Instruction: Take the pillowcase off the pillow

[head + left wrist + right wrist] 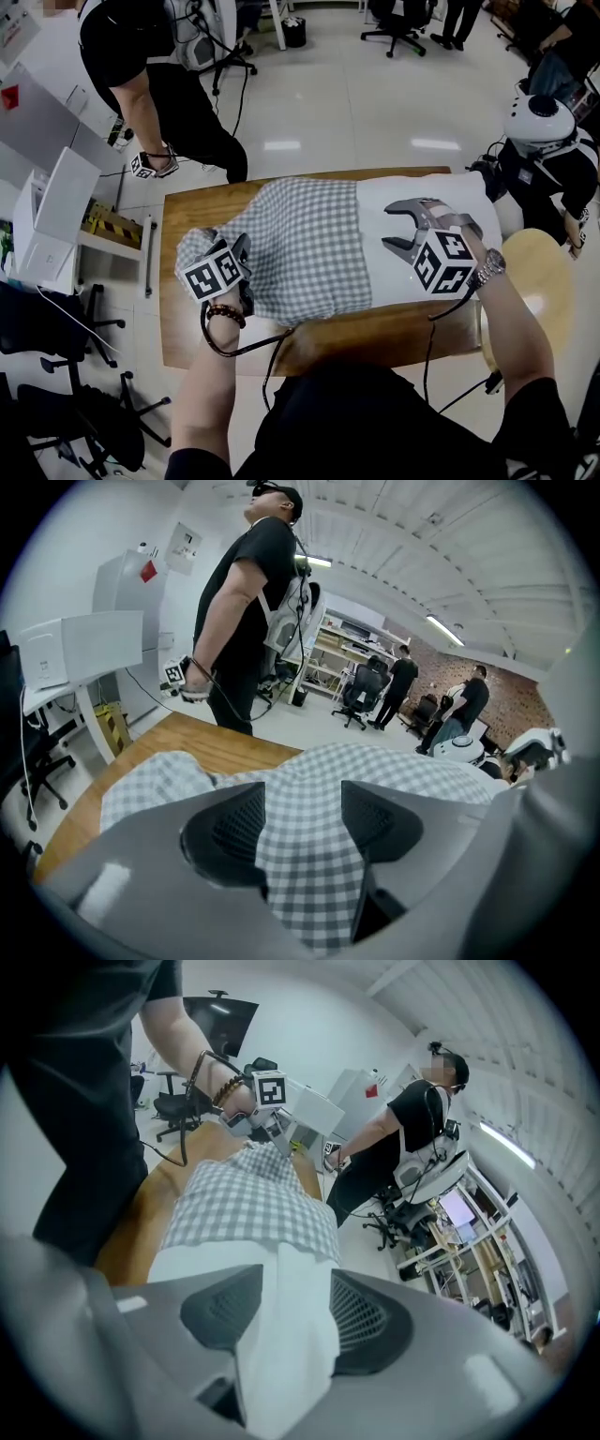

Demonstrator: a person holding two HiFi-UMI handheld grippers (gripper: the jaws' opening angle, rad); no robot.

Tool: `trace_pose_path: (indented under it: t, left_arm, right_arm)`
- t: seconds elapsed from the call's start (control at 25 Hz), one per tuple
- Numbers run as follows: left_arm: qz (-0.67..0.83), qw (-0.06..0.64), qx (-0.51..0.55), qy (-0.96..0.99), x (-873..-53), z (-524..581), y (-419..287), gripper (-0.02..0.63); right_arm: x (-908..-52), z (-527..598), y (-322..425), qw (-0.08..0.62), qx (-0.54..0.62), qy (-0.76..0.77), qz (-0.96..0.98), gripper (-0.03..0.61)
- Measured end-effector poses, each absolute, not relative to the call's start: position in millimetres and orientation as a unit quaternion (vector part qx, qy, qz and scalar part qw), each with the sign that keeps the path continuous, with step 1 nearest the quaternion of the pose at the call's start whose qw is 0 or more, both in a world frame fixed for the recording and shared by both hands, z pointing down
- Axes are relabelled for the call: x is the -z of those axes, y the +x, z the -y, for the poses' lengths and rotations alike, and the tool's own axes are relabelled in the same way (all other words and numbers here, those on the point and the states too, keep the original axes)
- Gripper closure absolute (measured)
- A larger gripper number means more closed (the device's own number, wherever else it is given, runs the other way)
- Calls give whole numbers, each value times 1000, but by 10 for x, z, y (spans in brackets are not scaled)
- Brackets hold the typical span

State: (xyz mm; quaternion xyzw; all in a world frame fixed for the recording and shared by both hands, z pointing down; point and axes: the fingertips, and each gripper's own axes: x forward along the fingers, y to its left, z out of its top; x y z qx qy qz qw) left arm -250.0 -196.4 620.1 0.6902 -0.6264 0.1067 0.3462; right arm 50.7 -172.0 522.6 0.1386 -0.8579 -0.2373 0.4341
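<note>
Head view: pillow [373,277] lies on the table [187,319], long axis left to right. The checked pillowcase [300,248] covers its left part; the white end is bare at right. Left gripper [239,258] sits at the case's lower-left corner, right gripper [394,225] over the bare end.

Left gripper view: jaws apart, checked cloth between the pads, apparently unpinched.

Right gripper view: jaws apart, white fold between them.

Judgement: the case comes off leftward, and the left gripper is nearer.
</note>
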Motion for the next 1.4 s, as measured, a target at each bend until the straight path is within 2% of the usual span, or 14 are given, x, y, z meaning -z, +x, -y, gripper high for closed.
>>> trace_pose_path:
  t: [0.64,1.4]
  left_arm:
    - [612,494,-117,606,-7262,2027,-2473,330]
    - [587,520,-224,579,-7767,2418,-2671,314]
  right_arm:
    - [-5970,1938,325,480,193,103,849,336]
    - [-6146,2391,-56,488,157,95,853,336]
